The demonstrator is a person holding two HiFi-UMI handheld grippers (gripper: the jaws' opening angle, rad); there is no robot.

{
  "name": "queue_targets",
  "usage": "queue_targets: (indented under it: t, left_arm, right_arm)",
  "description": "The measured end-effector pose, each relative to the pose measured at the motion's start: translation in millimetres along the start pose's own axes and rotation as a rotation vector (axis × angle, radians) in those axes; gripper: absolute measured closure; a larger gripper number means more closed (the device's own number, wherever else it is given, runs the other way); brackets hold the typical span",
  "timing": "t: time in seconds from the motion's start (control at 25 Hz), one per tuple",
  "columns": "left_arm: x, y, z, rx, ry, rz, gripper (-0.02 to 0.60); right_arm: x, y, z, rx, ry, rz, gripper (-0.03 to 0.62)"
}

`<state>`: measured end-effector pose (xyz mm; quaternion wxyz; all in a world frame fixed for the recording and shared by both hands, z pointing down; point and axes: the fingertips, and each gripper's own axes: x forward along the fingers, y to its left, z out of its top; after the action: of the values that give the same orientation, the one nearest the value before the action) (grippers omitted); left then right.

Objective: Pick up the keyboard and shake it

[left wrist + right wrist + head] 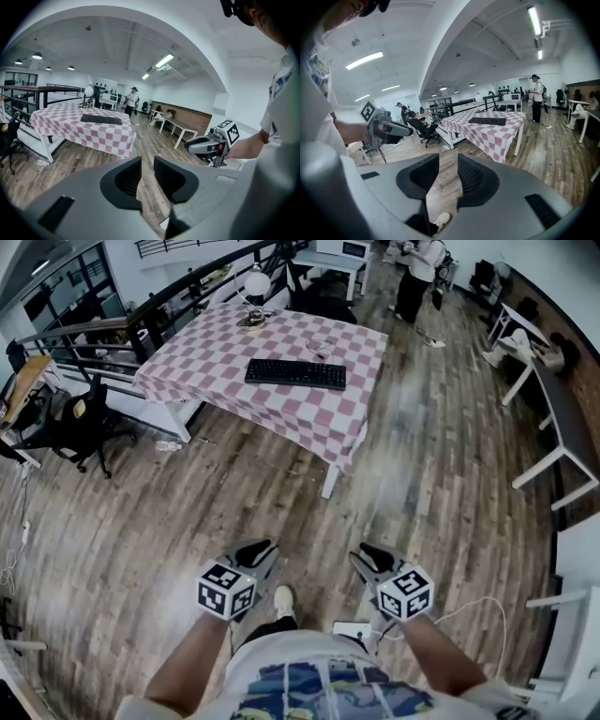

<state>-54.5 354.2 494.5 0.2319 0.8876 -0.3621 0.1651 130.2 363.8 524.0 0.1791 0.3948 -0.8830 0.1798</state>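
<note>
A black keyboard (295,374) lies flat on a table covered with a pink-and-white checked cloth (309,423), far ahead across the wooden floor. It also shows small in the left gripper view, keyboard (101,119), and in the right gripper view, keyboard (487,121). My left gripper (265,547) and right gripper (367,551) are held low in front of the person's body, well short of the table. Each has a gap between its jaws with nothing in it: left gripper (147,173), right gripper (448,176).
On the table behind the keyboard stand a white globe lamp (256,282) and a small glass dish (320,346). A black office chair (80,423) stands at the left, long desks (562,427) at the right. A person (417,277) stands beyond the table.
</note>
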Motion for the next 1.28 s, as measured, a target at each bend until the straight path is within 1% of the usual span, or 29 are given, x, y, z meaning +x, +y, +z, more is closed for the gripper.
queue_targets:
  t: [0.04, 0.12, 0.24, 0.36, 0.44, 0.56, 0.72, 0.84, 1.04, 1.28]
  left_arm:
    - [2, 19, 8, -0.001, 0.0, 0.001, 0.507]
    - [8, 53, 20, 0.0, 0.002, 0.002, 0.478]
    - [20, 95, 33, -0.006, 0.018, -0.006, 0.446]
    - [35, 117, 44, -0.023, 0.021, -0.016, 0.434]
    - [49, 132, 50, -0.03, 0.024, -0.015, 0.422]
    - [75, 156, 60, -0.042, 0.042, -0.013, 0.413]
    - [118, 192, 87, -0.046, 0.05, 0.014, 0.413]
    - [157, 216, 117, -0.055, 0.052, 0.047, 0.413]
    - [218, 254, 170, -0.056, 0.061, 0.101, 0.413]
    - [285, 292, 205, -0.084, 0.067, 0.163, 0.413]
  right_arm:
    - [15, -5, 9, 0.001, -0.001, -0.009, 0.465]
    - [44, -12, 26, -0.005, 0.003, -0.023, 0.436]
    - [80, -19, 49, 0.001, 0.019, -0.036, 0.413]
    - [105, -34, 61, 0.003, 0.033, -0.036, 0.391]
    - [121, -54, 64, 0.007, 0.036, -0.036, 0.39]
    - [144, -87, 80, 0.012, 0.039, -0.042, 0.39]
    - [179, -145, 100, 0.015, 0.051, -0.033, 0.395]
    - [206, -194, 122, 0.028, 0.059, -0.015, 0.404]
    - [256, -275, 160, 0.001, 0.082, 0.035, 0.406]
    - [306, -362, 182, -0.007, 0.101, 0.084, 0.408]
